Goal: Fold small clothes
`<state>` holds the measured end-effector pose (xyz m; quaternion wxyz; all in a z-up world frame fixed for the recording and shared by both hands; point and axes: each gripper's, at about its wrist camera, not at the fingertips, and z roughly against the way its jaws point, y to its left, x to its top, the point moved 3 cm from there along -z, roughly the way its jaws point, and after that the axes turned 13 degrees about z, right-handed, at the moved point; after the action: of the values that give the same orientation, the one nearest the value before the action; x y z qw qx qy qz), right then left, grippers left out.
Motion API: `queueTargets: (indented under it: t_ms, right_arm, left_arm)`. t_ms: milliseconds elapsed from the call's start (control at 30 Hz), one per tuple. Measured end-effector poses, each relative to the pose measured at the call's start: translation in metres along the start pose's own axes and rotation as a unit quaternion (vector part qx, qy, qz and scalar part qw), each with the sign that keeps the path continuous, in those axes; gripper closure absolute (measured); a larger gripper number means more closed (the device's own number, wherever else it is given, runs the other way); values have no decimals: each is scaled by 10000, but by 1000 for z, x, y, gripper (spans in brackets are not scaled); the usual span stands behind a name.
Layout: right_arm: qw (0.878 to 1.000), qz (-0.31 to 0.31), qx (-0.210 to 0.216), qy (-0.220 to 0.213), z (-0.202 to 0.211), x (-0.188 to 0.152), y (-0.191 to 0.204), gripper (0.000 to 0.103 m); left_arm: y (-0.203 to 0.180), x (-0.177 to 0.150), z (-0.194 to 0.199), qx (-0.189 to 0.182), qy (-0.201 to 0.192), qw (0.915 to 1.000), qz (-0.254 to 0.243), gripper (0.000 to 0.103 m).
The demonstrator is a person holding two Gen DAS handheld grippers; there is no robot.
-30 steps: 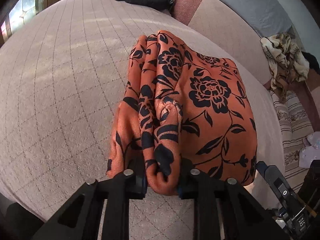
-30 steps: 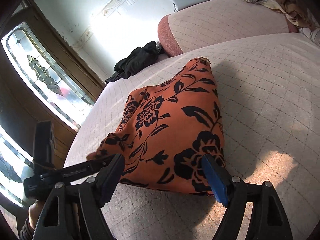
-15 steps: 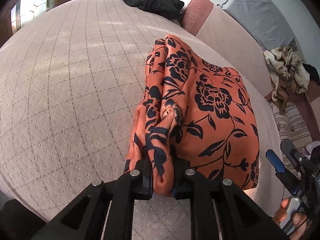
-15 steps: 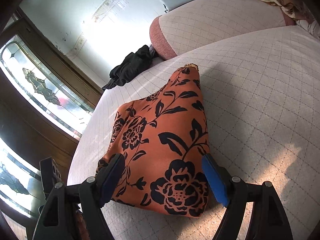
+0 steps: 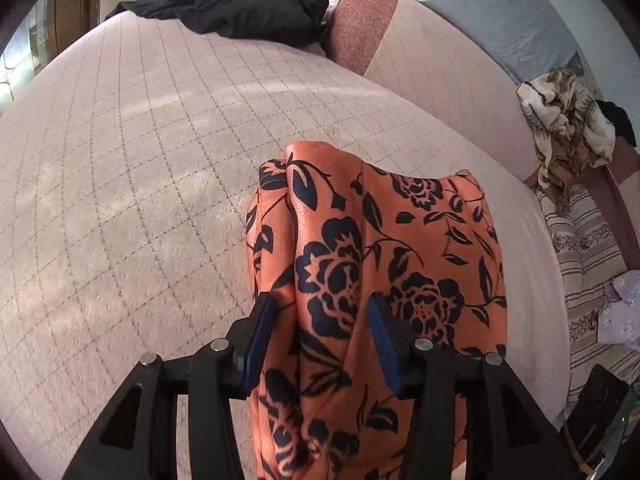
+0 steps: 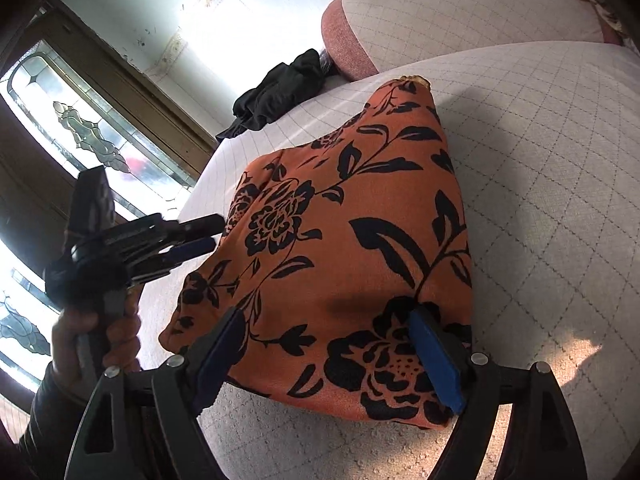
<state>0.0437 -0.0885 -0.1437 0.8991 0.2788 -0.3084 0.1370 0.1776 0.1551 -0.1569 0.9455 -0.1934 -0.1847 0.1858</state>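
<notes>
An orange garment with black flowers [image 5: 384, 264] lies folded on the pale quilted sofa seat [image 5: 140, 200]; it also shows in the right wrist view [image 6: 352, 248]. My left gripper [image 5: 320, 312] is open, its blue pads standing on either side of a raised fold of the cloth without pinching it. In the right wrist view the left gripper [image 6: 200, 236] sits at the garment's left edge. My right gripper [image 6: 328, 344] is open wide over the garment's near edge, holding nothing.
A black garment [image 5: 240, 8] lies at the far end of the seat, also in the right wrist view [image 6: 276, 92]. A pink-edged back cushion [image 5: 360, 28] rises behind. A beige patterned cloth [image 5: 568, 128] hangs at right. A stained-glass door [image 6: 80, 128] stands at left.
My left gripper was shut on a bunched fold of the orange garment; it has opened and let go, and the cloth has settled lower. The right gripper stayed open over the near edge.
</notes>
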Motion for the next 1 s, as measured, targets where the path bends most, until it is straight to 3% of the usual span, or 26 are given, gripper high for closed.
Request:
queueTargets:
  t_ms: [67, 100, 200, 233, 300, 333, 467, 533, 600, 700, 767, 800, 833, 900, 1000]
  right_arm:
    - [10000, 19, -2, -13, 0, -1, 0, 17]
    - [10000, 49, -13, -13, -1, -2, 1, 17]
    - [9998, 183, -13, -8, -2, -4, 2, 16]
    - [9998, 207, -4, -12, -3, -5, 2, 16]
    - [9997, 229, 13, -23, -4, -6, 2, 15]
    - [9997, 249, 23, -18, -4, -6, 2, 14]
    - [9996, 264, 103, 10, -3, -5, 1, 14]
    - [9997, 222, 112, 1, -4, -5, 0, 13]
    - [9997, 247, 83, -6, -3, -5, 2, 12]
    - [9996, 288, 73, -20, -2, -6, 3, 12]
    - [9996, 265, 106, -16, -3, -5, 2, 12]
    - [9996, 255, 121, -12, -3, -5, 2, 12]
    - [9996, 246, 127, -10, -3, -5, 2, 12]
    - [9996, 261, 127, 1, -2, -5, 2, 12]
    - [9995, 272, 142, -14, -1, -6, 1, 12]
  left_arm:
    - [0, 11, -3, -70, -59, 9999, 131, 71]
    - [-2, 15, 2, -69, -172, 9998, 102, 90]
    - [-15, 11, 29, 150, -979, 9942, -414, 99]
    - [-12, 10, 24, 378, -1055, 9926, -464, 100]
    - [16, 12, -12, 702, -440, 9965, -53, 100]
    - [28, 11, -19, 775, -371, 9962, 124, 95]
    - [28, 22, 16, -219, -675, 9961, 533, 94]
    - [17, 29, 23, -366, -664, 9963, 397, 61]
    - [5, 35, 25, -448, -790, 9954, 308, 47]
    - [-9, 38, 9, -515, -497, 9973, 151, 47]
    - [-15, 33, -9, -257, -223, 9994, 57, 49]
    - [-12, 30, -19, -202, -102, 9997, 40, 71]
    - [-8, 29, -24, -211, 10, 9997, 87, 84]
    - [-10, 30, -13, -310, -150, 9994, 74, 92]
    - [-21, 29, 19, -326, -750, 9966, -112, 93]
